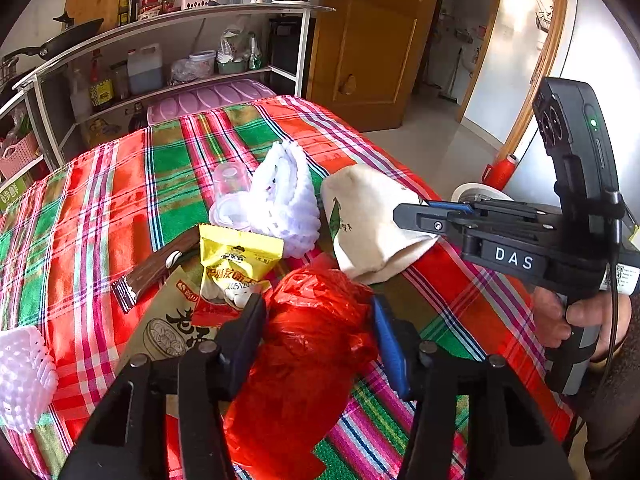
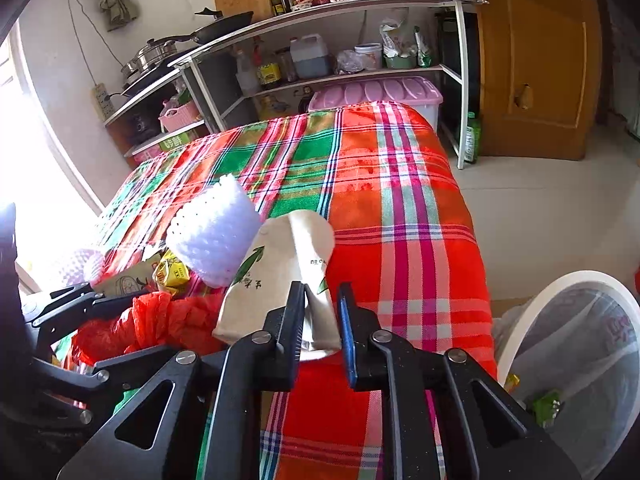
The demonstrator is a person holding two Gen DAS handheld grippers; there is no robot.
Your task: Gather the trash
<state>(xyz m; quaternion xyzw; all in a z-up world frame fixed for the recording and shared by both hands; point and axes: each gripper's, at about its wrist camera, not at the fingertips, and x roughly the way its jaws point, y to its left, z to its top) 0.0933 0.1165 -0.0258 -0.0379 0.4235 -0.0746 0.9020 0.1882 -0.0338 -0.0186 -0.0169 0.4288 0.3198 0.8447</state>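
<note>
Trash pile sits on the plaid tablecloth (image 2: 400, 200). Right gripper (image 2: 320, 304) is clamped on the paper cup (image 2: 280, 264); left gripper (image 1: 316, 312) straddles the red bag (image 1: 312, 340), pads touching. Next, likely: carry both to the bin (image 2: 568, 280).

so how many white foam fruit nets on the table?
2. One foam net mid-table, between the clear cup and the paper cup; the other foam net at the left edge. More may be hidden.
</note>
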